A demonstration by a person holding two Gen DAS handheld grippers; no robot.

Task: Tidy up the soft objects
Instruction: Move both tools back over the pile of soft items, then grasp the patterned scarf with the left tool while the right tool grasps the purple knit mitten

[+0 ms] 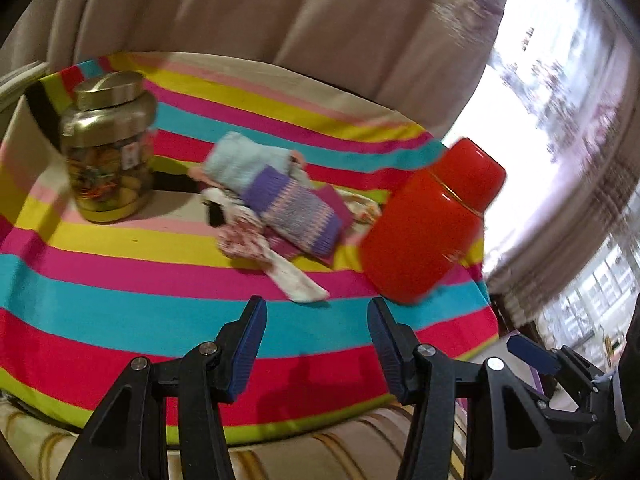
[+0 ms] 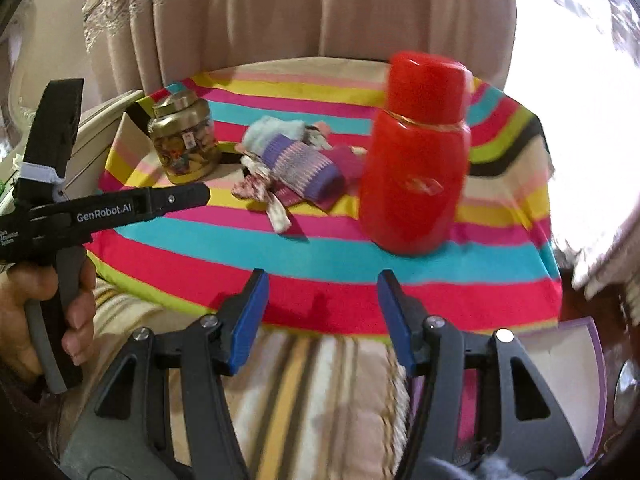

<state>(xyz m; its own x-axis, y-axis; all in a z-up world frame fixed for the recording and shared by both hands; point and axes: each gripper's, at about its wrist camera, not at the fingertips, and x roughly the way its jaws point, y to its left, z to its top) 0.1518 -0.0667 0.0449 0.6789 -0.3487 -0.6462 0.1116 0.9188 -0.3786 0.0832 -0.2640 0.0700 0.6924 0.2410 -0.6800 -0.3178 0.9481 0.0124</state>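
Your left gripper [image 1: 316, 312] jaws apart, empty; right gripper [image 2: 322, 284] same. Sock pile [image 1: 272, 204] on striped cloth [image 1: 120, 312], between gold-lidded jar [image 1: 108, 152] and red flask [image 1: 432, 220].

Both wrist views face the striped table [image 1: 120, 312] obliquely.

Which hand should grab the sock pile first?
Probably left. The left gripper is open with the sock pile almost straight ahead. From the right gripper, also open, the red bottle stands partly in the way.
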